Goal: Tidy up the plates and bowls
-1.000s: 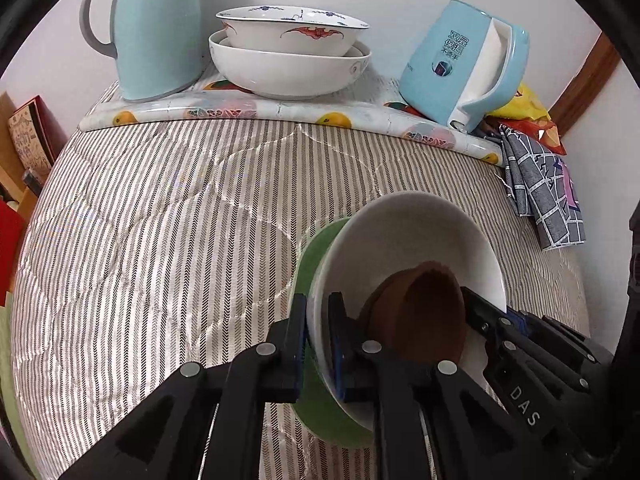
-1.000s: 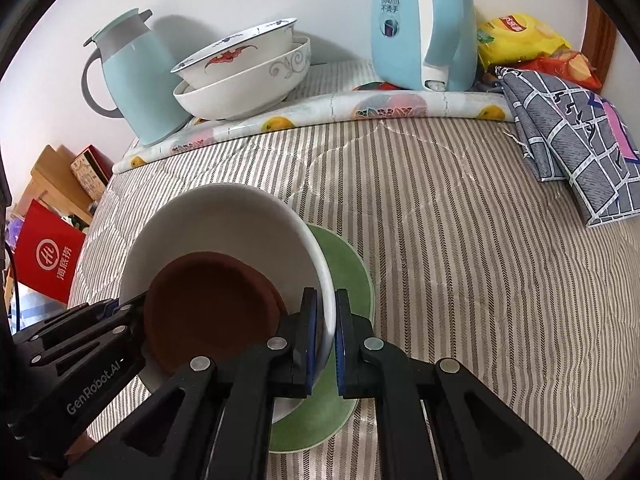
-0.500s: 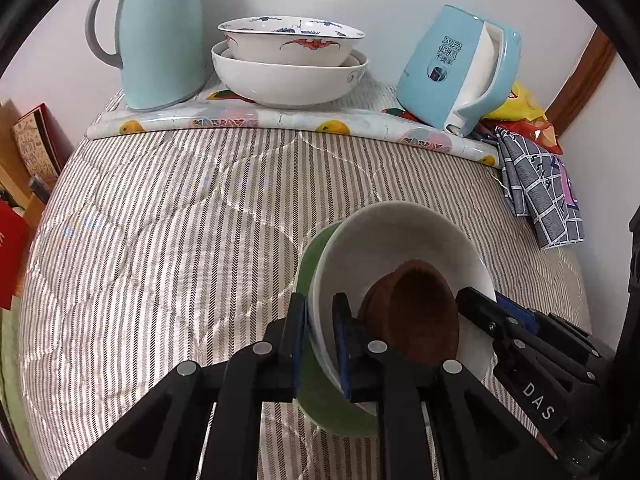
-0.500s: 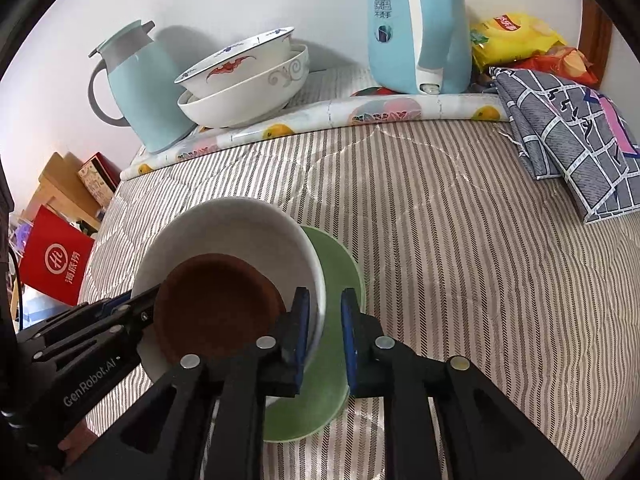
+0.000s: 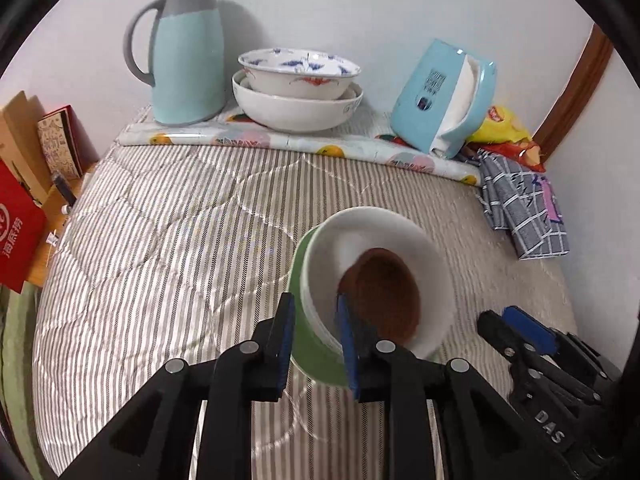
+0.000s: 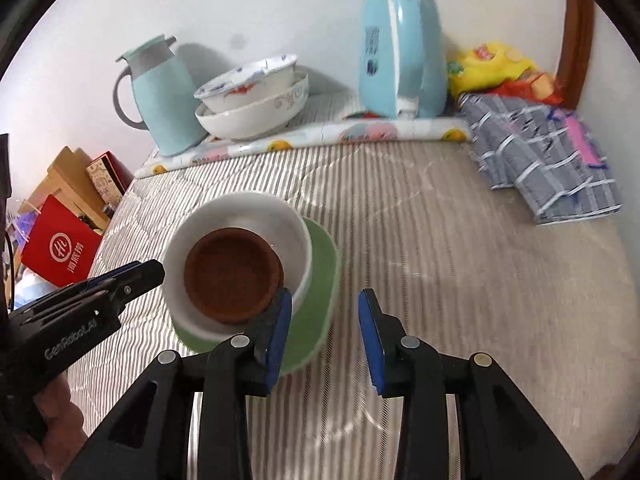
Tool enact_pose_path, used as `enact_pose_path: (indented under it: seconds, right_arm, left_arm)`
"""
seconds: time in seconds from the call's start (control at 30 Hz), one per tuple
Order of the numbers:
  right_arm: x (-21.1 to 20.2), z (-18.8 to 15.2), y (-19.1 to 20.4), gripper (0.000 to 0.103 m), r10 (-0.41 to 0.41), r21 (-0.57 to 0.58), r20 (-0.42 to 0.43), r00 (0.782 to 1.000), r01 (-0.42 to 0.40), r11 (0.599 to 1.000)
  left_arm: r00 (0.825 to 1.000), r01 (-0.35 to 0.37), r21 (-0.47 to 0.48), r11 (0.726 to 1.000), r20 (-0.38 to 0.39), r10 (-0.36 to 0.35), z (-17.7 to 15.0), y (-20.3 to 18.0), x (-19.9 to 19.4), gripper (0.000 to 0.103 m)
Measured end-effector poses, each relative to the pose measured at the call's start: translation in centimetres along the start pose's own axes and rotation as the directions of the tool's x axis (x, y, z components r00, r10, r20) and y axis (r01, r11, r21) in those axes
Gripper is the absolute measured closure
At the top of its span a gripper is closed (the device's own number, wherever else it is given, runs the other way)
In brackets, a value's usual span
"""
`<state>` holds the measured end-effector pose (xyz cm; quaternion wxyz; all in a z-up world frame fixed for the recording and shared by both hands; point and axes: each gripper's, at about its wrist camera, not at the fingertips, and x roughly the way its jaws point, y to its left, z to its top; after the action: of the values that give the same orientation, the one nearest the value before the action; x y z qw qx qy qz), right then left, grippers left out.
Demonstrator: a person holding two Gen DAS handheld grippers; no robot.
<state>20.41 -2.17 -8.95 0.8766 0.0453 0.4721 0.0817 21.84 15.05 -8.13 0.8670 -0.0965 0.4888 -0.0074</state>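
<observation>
Stack on striped quilted bedcover (image 6: 440, 240), mid-bed: round green plate (image 6: 320, 280) at bottom, white ceramic bowl (image 6: 236, 212) on it, brown shallow dish (image 6: 232, 276) inside bowl. Left gripper (image 5: 316, 344): jaws opening, straddling near rims of plate + bowl, pads clear of them. Right gripper (image 6: 325, 336): jaws opening, nothing btwn, just beside plate edge. Two nested white patterned bowls (image 5: 296, 92) by back wall, well apart from stack.

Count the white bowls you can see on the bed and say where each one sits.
3: one white bowl on the green plate, holding a brown dish; two nested by the wall, patterned bowl inside plain bowl. Others may be hidden.
</observation>
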Motion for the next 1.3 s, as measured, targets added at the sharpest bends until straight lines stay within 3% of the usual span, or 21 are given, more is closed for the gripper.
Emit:
enact_pose_path:
  seconds: [0.17,0.43,0.53,0.7,0.9,0.97,1.3]
  right_arm:
    - [-5.6,-1.3,-1.3,0.06,-0.023,0.012,0.082,0.996,0.022,1.0]
    - [-14.0,-4.6,-3.5,0.035,-0.105,0.038,0.225,0.969,0.099,0.994]
    - [-16.0,-5.9,-4.2,0.035,-0.099,0.039,0.249,0.963,0.093,0.995]
    - [-18.3,-8.1,-4.7,0.034,-0.099,0.04,0.265,0.959,0.092,0.995]
    - [-20.5,-10.9,-4.6,0.016,-0.156,0.017,0.308,0.939,0.159,0.987]
    - [-21.2,-11.8,-4.7,0.01,-0.179,0.015,0.327,0.928,0.185,0.983]
    - [-23.6,-13.4,-6.3,0.008,-0.178,0.059,0.35,0.92,0.168,0.984]
  left_arm:
    - [0.996,-0.025,0.021,0.999,0.085,0.023,-1.3,-1.9,-3.5,0.078]
    - [0.974,-0.034,0.047,0.998,0.224,0.023,-4.4,-5.6,-9.4,0.052]
    - [0.961,-0.026,0.052,0.998,0.276,0.011,-6.3,-6.8,-11.9,0.042]
    - [0.954,-0.024,0.062,0.998,0.299,0.005,-9.1,-8.0,-14.2,0.033]
    - [0.951,-0.043,0.076,0.996,0.31,0.017,-11.6,-8.7,-15.7,0.017]
    - [0.949,-0.053,0.084,0.995,0.315,0.023,-12.2,-9.2,-16.1,0.017]
    - [0.942,-0.048,0.085,0.995,0.335,0.017,-14.0,-9.9,-18.2,0.017]
